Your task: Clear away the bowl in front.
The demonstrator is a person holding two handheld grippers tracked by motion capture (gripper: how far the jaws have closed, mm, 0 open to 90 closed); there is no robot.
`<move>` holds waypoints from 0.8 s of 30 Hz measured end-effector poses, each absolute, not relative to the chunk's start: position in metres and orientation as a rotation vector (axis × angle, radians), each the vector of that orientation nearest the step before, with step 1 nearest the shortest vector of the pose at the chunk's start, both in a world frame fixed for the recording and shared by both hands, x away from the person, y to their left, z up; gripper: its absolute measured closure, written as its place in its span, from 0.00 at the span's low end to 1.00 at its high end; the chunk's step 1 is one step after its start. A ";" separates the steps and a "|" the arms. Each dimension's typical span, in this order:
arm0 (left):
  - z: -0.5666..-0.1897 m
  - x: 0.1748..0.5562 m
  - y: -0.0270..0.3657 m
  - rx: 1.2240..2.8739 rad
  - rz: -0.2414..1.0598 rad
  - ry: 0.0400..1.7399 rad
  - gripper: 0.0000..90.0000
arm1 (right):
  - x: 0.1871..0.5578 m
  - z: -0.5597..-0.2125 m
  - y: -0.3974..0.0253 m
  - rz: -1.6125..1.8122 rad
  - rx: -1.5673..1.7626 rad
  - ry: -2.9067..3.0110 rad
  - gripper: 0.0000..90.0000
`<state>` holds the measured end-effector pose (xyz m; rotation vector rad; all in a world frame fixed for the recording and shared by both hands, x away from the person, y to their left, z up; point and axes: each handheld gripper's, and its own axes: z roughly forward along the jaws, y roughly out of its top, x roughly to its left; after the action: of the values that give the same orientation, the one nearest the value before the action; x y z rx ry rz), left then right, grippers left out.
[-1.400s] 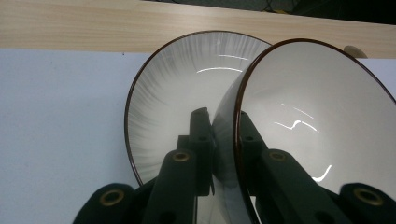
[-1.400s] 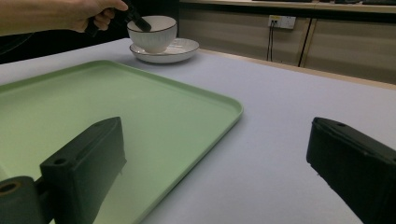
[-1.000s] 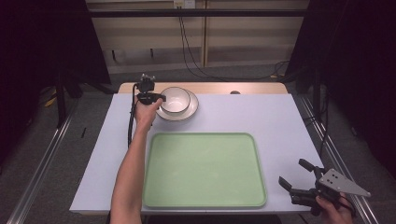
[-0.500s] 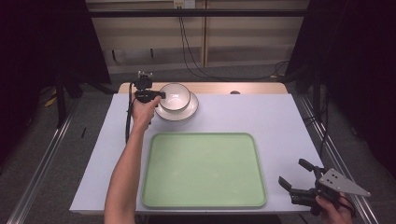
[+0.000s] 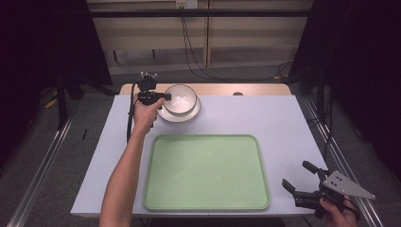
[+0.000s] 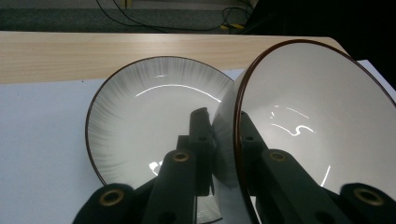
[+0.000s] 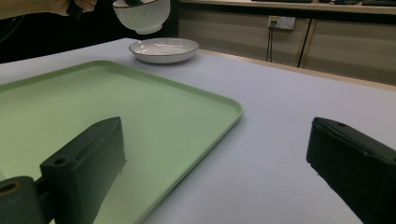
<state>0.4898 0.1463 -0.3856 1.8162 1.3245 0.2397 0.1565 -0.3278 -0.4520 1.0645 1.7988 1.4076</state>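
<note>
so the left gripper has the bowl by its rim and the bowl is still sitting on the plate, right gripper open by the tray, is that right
One thing is wrong: the bowl is not sitting on the plate. The right gripper view shows it lifted clear, with a gap above the plate. The rest holds: the left gripper clamps the bowl's rim, one jaw inside and one outside, and the right gripper is open beside the green tray.

We note a glossy glazed ceramic bowl (image 6: 322, 121) and plate (image 6: 154, 121), a smooth matt green plastic tray (image 5: 206, 171), matt black gripper jaws, and a pale wooden table edge (image 6: 116, 53).
</note>
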 end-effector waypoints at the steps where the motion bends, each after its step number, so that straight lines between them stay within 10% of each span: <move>1: -0.384 0.488 0.146 1.825 0.229 1.315 0.90 | 0.156 -0.452 -0.328 1.408 1.064 1.796 0.05; 24: -0.373 0.462 0.136 1.875 0.159 1.188 0.90 | 0.157 -0.452 -0.327 1.405 1.063 1.795 0.05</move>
<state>0.4622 0.1357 -0.3725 1.8751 1.1880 0.1591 0.1568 -0.3267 -0.4516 1.0631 1.7953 1.4050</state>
